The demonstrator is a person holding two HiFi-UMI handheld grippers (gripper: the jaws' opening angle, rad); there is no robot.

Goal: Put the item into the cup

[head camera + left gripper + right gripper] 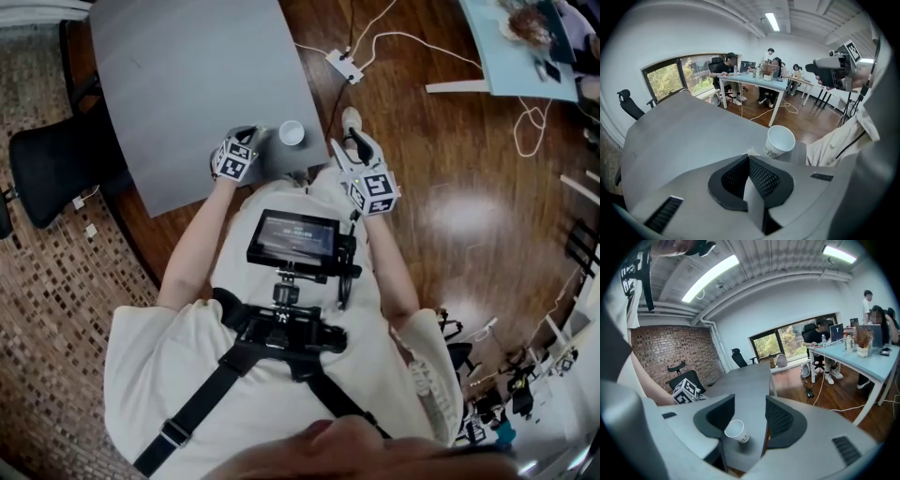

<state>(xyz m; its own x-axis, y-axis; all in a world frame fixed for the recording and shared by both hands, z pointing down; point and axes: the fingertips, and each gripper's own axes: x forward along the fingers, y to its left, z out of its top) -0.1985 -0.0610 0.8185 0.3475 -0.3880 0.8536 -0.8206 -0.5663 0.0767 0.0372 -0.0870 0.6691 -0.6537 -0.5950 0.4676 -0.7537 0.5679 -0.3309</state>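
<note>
A white paper cup stands upright near the front edge of the grey table. My left gripper rests low on the table just left of the cup. In the left gripper view its jaws are shut, and a small pale scrap is pinched at their tips, right beside the cup. My right gripper hovers off the table's right edge, open and holding nothing. The cup shows through the gap of the right gripper.
A black office chair stands left of the table. A power strip with white cables lies on the wood floor. A pale blue desk is at the far right, with people seated at it. A monitor rig hangs on my chest.
</note>
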